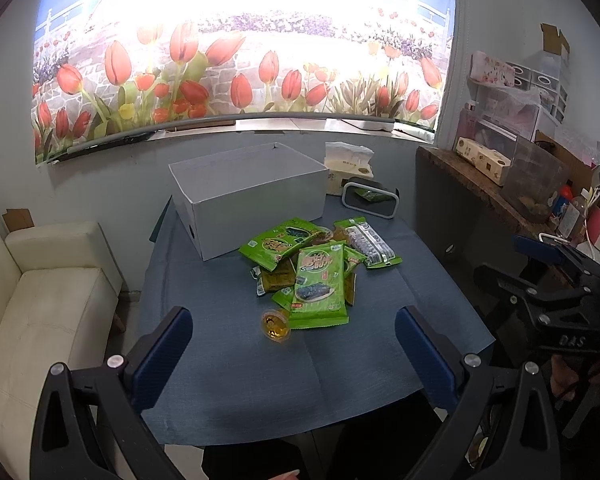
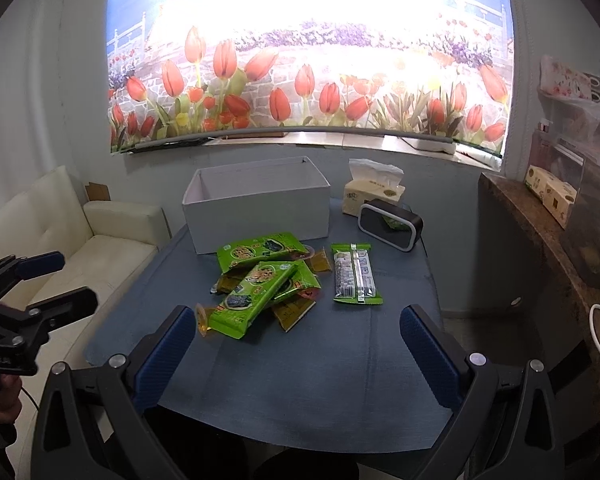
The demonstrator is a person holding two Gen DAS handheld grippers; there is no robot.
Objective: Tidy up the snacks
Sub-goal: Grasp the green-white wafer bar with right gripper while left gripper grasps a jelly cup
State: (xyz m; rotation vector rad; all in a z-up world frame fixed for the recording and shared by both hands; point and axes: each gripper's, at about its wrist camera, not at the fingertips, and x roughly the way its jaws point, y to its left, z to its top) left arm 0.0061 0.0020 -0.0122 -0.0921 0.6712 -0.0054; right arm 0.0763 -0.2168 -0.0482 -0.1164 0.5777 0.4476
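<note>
A pile of snacks lies mid-table on the blue cloth [image 1: 260, 392]: green seaweed packets [image 1: 320, 284] [image 2: 252, 296], yellow-brown sachets [image 1: 276, 278] and a long packet with a clear window [image 1: 370, 242] [image 2: 356, 274] set slightly to the right. A small amber jelly cup [image 1: 276, 324] [image 2: 202, 320] rests at the pile's near edge. Behind the pile stands an open white box [image 1: 260, 220] [image 2: 260, 220], and what shows of its inside is bare. My left gripper [image 1: 292, 316] hovers open in front of the pile, holding nothing. My right gripper [image 2: 296, 314] is likewise open and holds nothing, short of the pile.
A tissue pack [image 1: 346, 168] and a black clock-like device [image 1: 370, 198] sit at the table's back right. A white sofa [image 1: 48, 312] runs along the left. On the right, a wooden counter [image 1: 480, 184] carries boxes and a clear bin [image 1: 536, 180].
</note>
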